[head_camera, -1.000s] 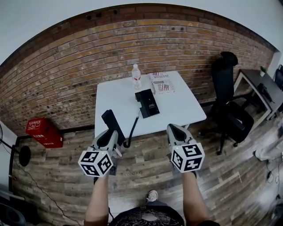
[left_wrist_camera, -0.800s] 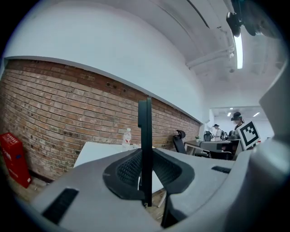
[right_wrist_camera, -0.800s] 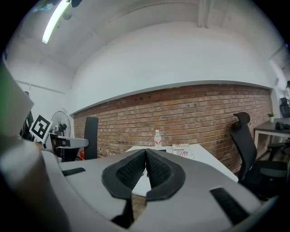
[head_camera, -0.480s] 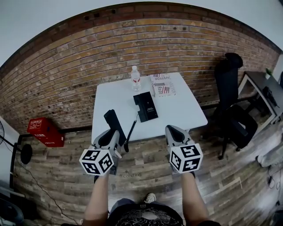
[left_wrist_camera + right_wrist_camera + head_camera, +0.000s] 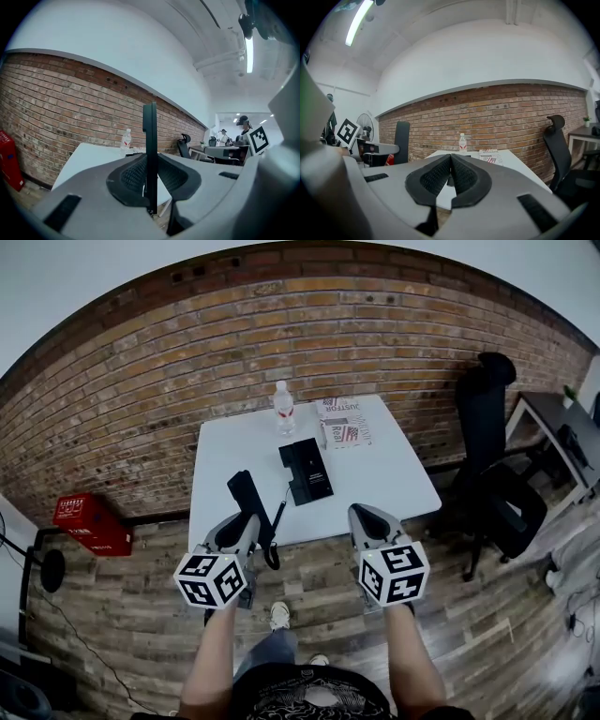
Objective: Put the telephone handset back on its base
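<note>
My left gripper (image 5: 240,524) is shut on the black telephone handset (image 5: 249,500), which stands upright between the pads (image 5: 150,159) in the left gripper view. A dark cord (image 5: 277,521) hangs from the handset toward the black telephone base (image 5: 307,471), which lies in the middle of the white table (image 5: 394,474). The handset hovers over the table's near left edge, short of the base. My right gripper (image 5: 364,517) is shut with nothing in it, at the table's near edge right of the base. In the right gripper view its pads (image 5: 451,174) meet.
A water bottle (image 5: 283,408) and a stack of magazines (image 5: 343,422) stand behind the base. A black office chair (image 5: 492,474) is right of the table, a red crate (image 5: 86,523) on the floor at left. A brick wall runs behind.
Both grippers have come a little closer to the table, and the handset now reaches over its near edge. The person has taken a step forward.
</note>
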A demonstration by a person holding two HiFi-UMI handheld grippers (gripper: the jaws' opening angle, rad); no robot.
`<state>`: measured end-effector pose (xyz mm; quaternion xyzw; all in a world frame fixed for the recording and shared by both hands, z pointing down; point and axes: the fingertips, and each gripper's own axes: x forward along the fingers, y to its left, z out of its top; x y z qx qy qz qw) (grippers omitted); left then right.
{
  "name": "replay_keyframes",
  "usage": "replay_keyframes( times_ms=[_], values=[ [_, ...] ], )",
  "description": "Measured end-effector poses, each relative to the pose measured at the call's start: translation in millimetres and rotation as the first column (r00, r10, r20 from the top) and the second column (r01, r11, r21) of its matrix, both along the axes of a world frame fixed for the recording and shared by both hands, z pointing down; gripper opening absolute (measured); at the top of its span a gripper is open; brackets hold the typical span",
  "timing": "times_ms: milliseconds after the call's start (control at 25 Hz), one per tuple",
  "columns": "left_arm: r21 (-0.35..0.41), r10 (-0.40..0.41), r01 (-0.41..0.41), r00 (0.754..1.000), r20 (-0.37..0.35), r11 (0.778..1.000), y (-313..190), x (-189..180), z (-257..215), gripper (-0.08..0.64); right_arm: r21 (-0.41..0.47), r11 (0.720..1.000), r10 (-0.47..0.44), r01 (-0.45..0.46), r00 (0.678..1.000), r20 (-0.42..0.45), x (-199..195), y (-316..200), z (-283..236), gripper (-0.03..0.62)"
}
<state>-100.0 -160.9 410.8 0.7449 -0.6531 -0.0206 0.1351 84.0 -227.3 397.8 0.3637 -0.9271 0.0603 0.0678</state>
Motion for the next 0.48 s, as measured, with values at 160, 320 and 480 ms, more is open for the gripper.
replay_keyframes(
  times_ms=[160, 320, 480],
  values=[
    [-0.005, 0.034, -0.034, 0.999, -0.030, 0.999, -24, -1, 10, 0.072, -0.002, 1.000, 0.003, -0.003, 1.000, -0.011, -9, -16, 6, 0.002],
    [-0.017, 0.070, -0.071, 0.994, -0.079, 0.997, -55, -8, 20, 0.071, -0.007, 1.000, 0.009, -0.009, 1.000, -0.026, -24, -39, 7, 0.002],
    [-0.037, 0.109, -0.114, 0.985, -0.132, 0.993, -89, -14, 35, 0.071, -0.013, 1.000, 0.024, -0.024, 0.999, -0.047, -37, -64, 9, 0.002]
  ],
)
